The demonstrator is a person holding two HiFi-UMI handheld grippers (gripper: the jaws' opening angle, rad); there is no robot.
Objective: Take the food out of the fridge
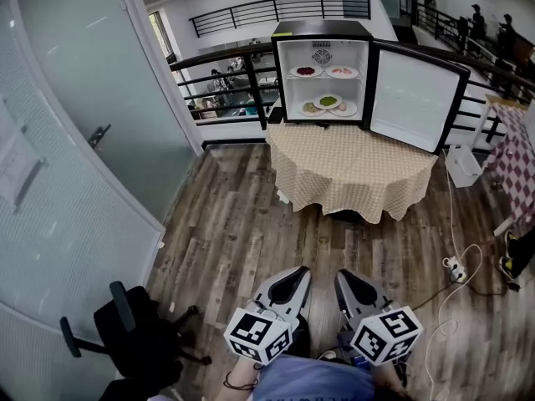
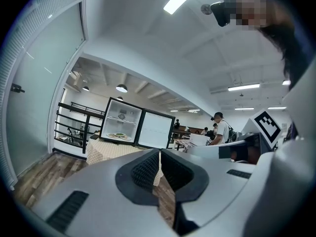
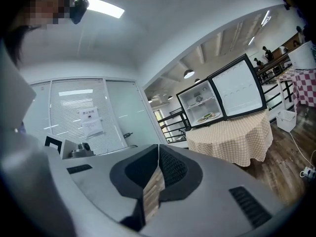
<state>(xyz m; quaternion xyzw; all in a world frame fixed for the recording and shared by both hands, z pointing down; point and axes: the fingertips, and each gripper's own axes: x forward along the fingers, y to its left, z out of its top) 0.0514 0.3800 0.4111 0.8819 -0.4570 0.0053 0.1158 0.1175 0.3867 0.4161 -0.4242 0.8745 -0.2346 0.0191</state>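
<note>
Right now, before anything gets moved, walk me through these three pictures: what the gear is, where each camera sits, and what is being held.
There is no robot here. A person carries two handheld grippers. The head view comes from a camera on the person's head looking down, and it shows the left gripper and right gripper low in the picture. The other two views ride on the grippers and look along their own jaws. Both pairs of jaws are shut with nothing between them, so nothing is held. Across the wooden floor a small fridge stands on a cloth-covered table, with its door open. Plates of food sit on two shelves inside. None has been taken out yet.
</note>
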